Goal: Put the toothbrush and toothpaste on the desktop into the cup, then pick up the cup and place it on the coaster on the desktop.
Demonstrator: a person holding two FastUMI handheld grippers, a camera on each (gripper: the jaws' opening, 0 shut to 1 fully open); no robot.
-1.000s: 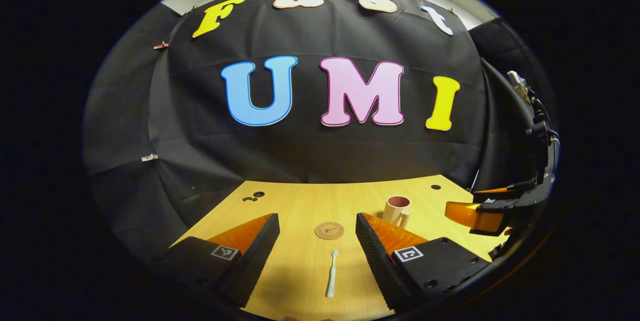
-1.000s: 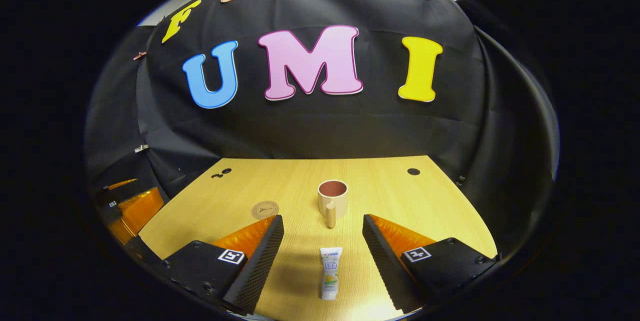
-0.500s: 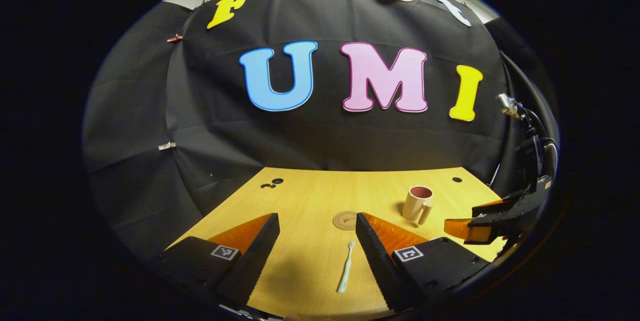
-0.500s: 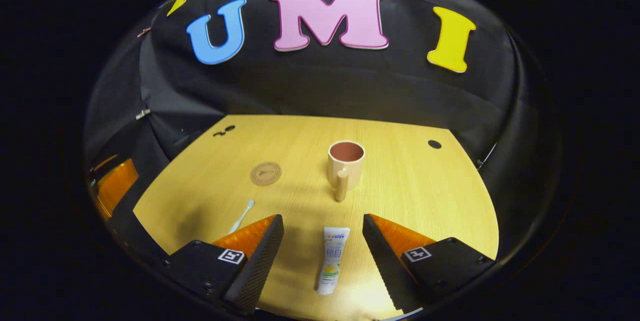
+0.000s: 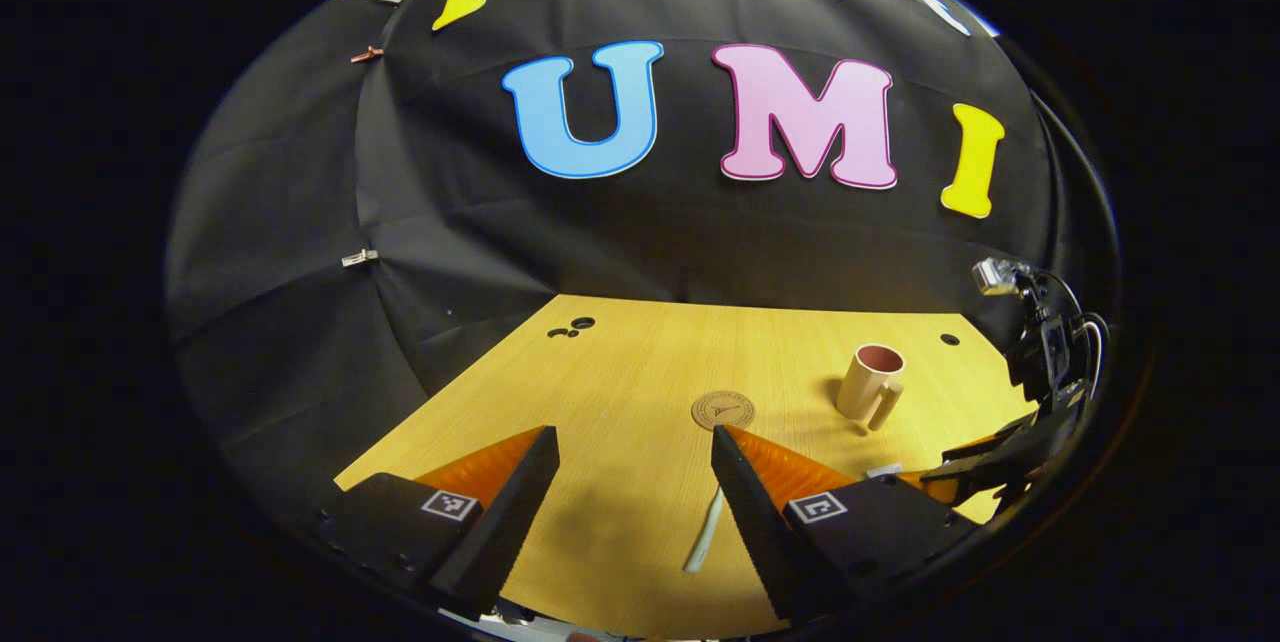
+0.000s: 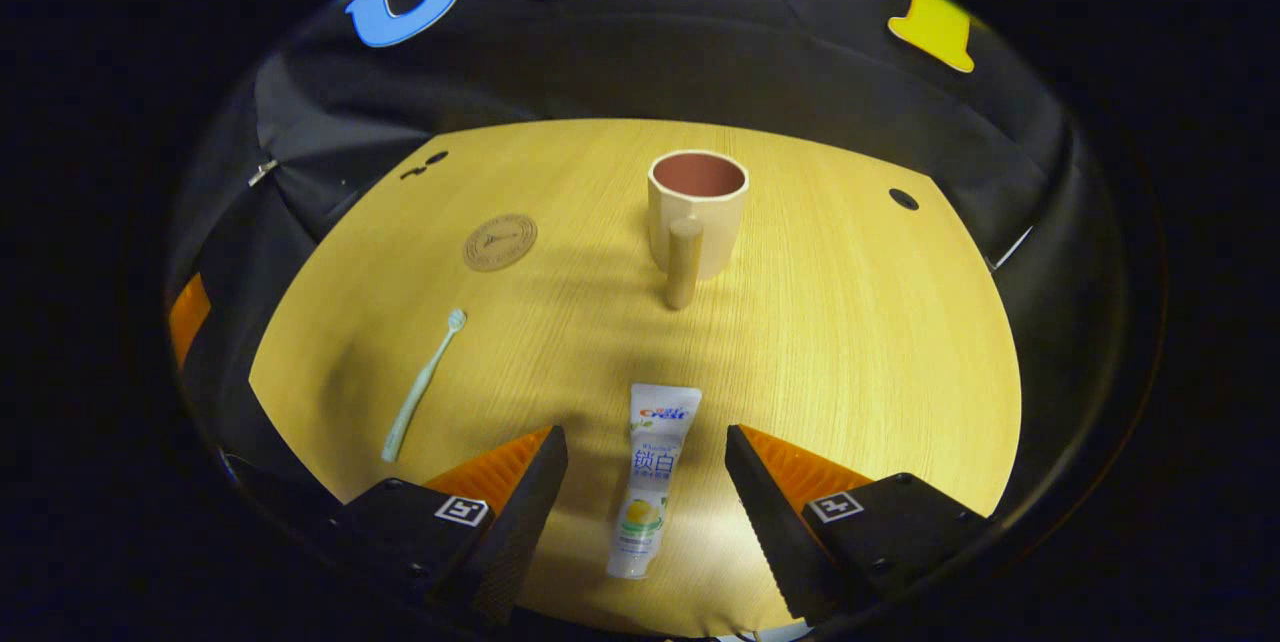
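A: Where did the right gripper [image 6: 645,482] stand?

B: Above the near edge of the pale wooden desktop [image 6: 850,342], its two black ribbed fingers [image 6: 520,512] spread wide, holding nothing. The white toothpaste tube with blue and yellow print [image 6: 650,477] lay flat between them, cap toward the near edge, crimped end toward the middle of the surface. Neither finger touched it.

A: And the cup?

B: The beige faceted cup with a reddish-brown inside [image 6: 697,207] stood upright beyond the tube, toward the far edge, its straight handle [image 6: 683,262] pointing back at the gripper. It was well apart from the tube.

A: The coaster?

B: A round brown coaster with a stamped mark [image 6: 499,241] lay to the left of the cup, apart from it. Nearer the left edge lay the pale mint-green toothbrush [image 6: 422,385], flat, bristle head toward the coaster.

A: What of the left gripper [image 5: 625,512]?

B: Also wide open and empty, low over the near edge. In the left gripper view the toothbrush [image 5: 704,530] lay between its fingers, close beside the right-hand one [image 5: 745,512]; whether they touched, I could not tell. The coaster [image 5: 722,410] sat just beyond the fingertips, and the cup [image 5: 871,386] farther right. At the right edge of the surface the other gripper [image 5: 985,467] hung low, with cables above it.
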